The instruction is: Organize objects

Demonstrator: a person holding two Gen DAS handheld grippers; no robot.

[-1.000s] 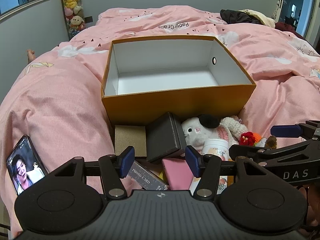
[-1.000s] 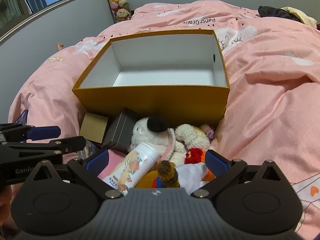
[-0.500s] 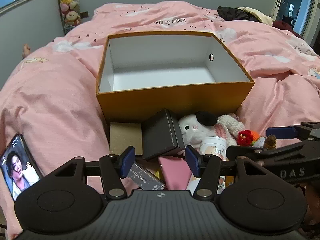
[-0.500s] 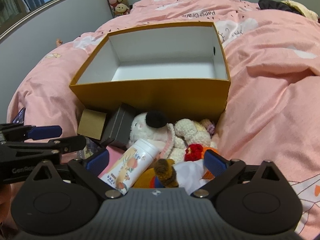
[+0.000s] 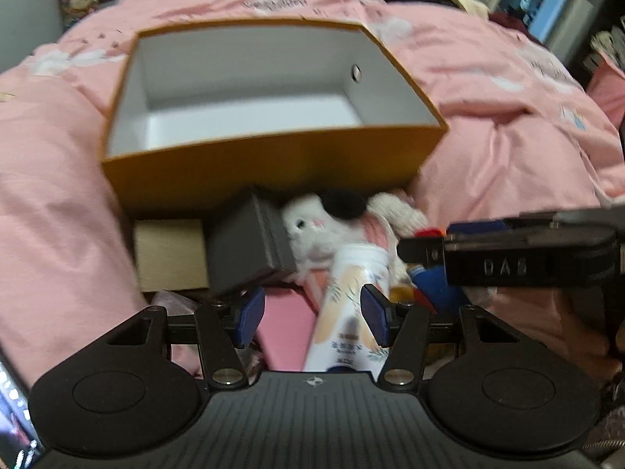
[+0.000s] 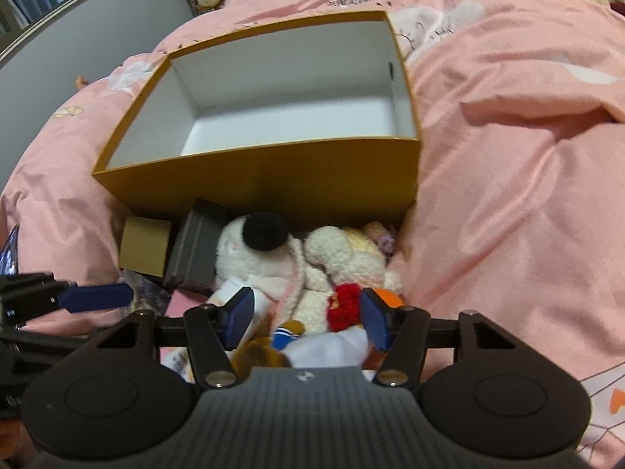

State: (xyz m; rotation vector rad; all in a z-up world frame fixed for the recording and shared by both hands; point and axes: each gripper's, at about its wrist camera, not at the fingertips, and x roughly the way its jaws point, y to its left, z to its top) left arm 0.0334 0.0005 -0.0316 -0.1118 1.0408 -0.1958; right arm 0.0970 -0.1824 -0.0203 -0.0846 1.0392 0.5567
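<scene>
Orange cardboard box (image 5: 273,164), empty, white plush rabbit (image 6: 254,258) in front, my left gripper (image 5: 310,314) and right gripper (image 6: 306,322) both spread open, holding nothing.

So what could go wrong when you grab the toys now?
The left gripper and right gripper are close over one crowded pile, so they might bump. The bottle lies loose and could roll. The bunny presses against other toys, so lifting it may drag them along, short of the box.

Each gripper is matte black plastic: a ribbed central housing at lower centre, round discs at the lower corners, silver screws, blue ribbed pads (image 5: 250,314). "DAS" lettering marks the right gripper (image 5: 429,250).
</scene>
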